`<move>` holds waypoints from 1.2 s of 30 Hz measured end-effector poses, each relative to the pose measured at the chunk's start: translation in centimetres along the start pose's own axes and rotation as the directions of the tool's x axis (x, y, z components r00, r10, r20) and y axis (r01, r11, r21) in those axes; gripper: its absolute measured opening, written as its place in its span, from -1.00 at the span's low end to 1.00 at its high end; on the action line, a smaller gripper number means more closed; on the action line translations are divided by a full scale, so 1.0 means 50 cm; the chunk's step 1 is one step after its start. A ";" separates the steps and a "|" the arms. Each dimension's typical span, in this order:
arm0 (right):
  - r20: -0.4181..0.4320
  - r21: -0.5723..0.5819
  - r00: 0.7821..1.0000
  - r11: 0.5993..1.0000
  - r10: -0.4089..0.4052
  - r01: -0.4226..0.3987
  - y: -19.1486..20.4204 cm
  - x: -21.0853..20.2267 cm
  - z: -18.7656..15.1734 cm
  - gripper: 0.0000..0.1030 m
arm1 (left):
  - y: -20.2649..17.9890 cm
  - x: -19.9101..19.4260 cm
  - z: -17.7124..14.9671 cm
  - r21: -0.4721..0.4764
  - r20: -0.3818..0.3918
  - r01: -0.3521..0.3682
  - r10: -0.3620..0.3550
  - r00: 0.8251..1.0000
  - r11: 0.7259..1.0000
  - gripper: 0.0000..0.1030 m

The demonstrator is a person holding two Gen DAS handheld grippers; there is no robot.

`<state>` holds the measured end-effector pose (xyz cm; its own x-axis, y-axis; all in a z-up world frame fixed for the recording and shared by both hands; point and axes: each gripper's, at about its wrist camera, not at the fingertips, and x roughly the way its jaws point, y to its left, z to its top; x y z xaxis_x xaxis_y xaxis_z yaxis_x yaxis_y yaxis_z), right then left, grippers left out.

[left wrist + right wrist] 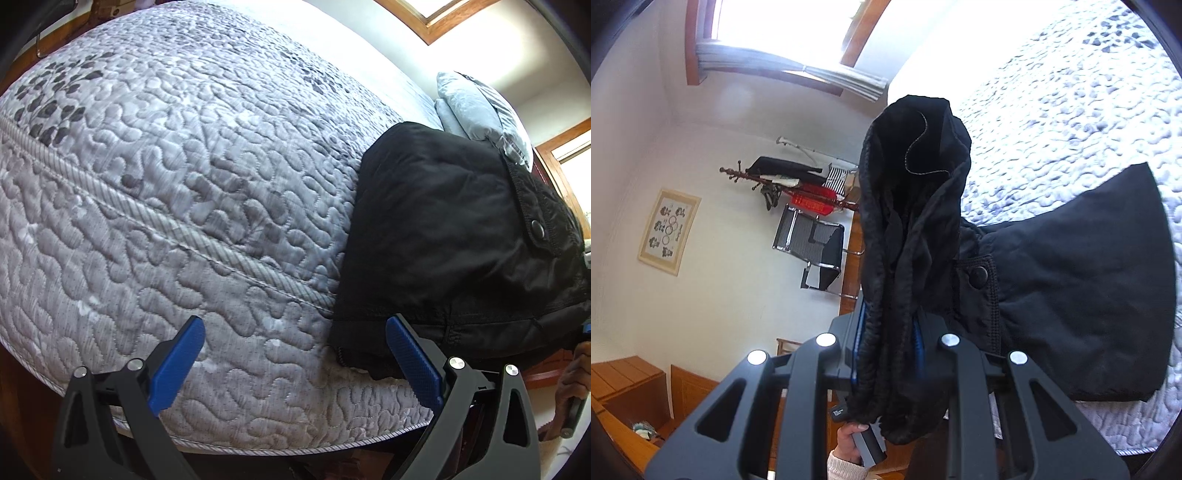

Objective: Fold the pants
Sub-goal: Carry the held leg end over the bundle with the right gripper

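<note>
Left hand-held gripper [295, 354]: blue-padded fingers [177, 365] spread wide, nothing between them. It hangs over the near edge of the mattress [166, 184]; its right finger sits just in front of the lower hem of the black pants [443, 229], contact not resolvable.

Right hand-held gripper [886, 332]: fingers pressed together on a bunched section of the black pants [908, 240]. The blue pads show only as thin strips either side of the cloth. From the pinch, a thick gathered roll of fabric rises in front of the lens and a shorter end droops below the fingers. The rest of the garment spreads flat to the right onto the mattress [1071, 110].

Pants, left wrist view: lying at the right side of the mattress, draped over its front edge. A pocket flap with a metal snap [536, 224] faces up. The snap [979, 275] also shows in the right wrist view, just beside the gathered roll.

Mattress: grey quilted top, bare, with a corded seam along the edge. Grey pillows [476, 107] sit just behind the pants.

Surroundings, right wrist view: window with a bunched curtain [790, 70], a framed picture [669, 230], a coat rack [790, 181] hung with clothes, a black mesh chair [812, 243] near it.
</note>
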<state>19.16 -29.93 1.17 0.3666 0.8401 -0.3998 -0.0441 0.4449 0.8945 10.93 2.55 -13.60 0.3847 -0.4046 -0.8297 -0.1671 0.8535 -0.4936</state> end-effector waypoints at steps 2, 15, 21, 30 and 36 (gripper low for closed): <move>0.009 0.011 1.000 1.000 -0.007 0.007 -0.003 -0.014 -0.002 -0.60 | -0.010 0.003 0.002 0.008 -0.002 0.000 0.000 1.000 1.000 0.92; 0.050 0.090 0.998 0.995 -0.044 0.039 -0.073 -0.047 -0.010 -0.60 | -0.047 0.023 -0.002 0.061 -0.025 -0.010 0.012 1.000 0.998 0.92; 0.047 0.129 0.996 0.989 -0.075 0.069 -0.126 -0.051 -0.012 -0.60 | -0.075 0.024 0.001 0.096 -0.026 -0.007 0.010 1.000 0.995 0.92; 0.047 0.217 0.993 0.972 -0.104 0.092 -0.217 -0.042 -0.022 -0.60 | -0.116 0.030 0.001 0.149 -0.039 -0.004 0.009 0.999 0.989 0.92; 0.037 0.258 0.993 0.961 -0.114 0.101 -0.280 -0.037 -0.024 -0.60 | -0.131 0.037 -0.002 0.165 -0.049 -0.003 0.011 0.999 0.986 0.92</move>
<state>17.98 -37.34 -10.87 0.4032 0.7719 -0.4915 0.2344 0.4321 0.8708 12.66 -3.83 -11.91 0.3374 -0.4106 -0.8471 -0.0161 0.8972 -0.4413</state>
